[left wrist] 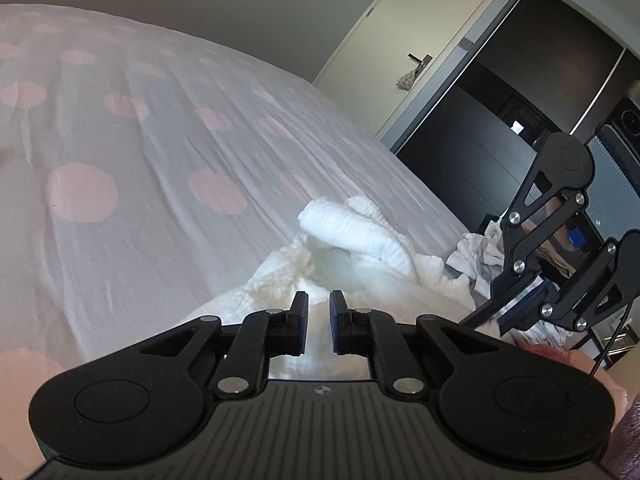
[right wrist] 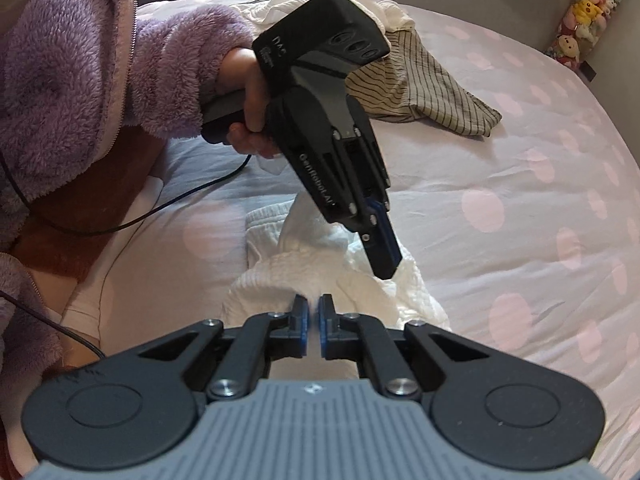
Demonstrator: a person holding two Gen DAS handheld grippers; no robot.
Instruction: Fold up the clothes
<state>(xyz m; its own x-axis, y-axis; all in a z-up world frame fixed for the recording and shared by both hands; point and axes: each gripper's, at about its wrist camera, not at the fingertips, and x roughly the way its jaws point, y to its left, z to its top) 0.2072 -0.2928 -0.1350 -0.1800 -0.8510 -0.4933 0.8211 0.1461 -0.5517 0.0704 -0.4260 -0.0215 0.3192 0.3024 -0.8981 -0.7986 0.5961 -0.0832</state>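
Two hand-held grippers, left (left wrist: 318, 322) and right (right wrist: 313, 326), nearly closed over white garment (right wrist: 344, 284), grip unclear.

White ribbed garment (right wrist: 340, 280) just ahead of the black right claw (right wrist: 313, 316), whose pads (right wrist: 305, 320) are blue; beyond it a beige shirt with thin dark stripes (right wrist: 432, 92); the bed sheet (right wrist: 520, 160) is pale lilac with pink dots; left of the claw, a fuzzy purple sleeve (right wrist: 172, 68)

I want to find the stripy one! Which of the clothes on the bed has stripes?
The beige striped garment, lying far from both tongs. The crumpled white garment right by the tongs is plain, with no stripes.
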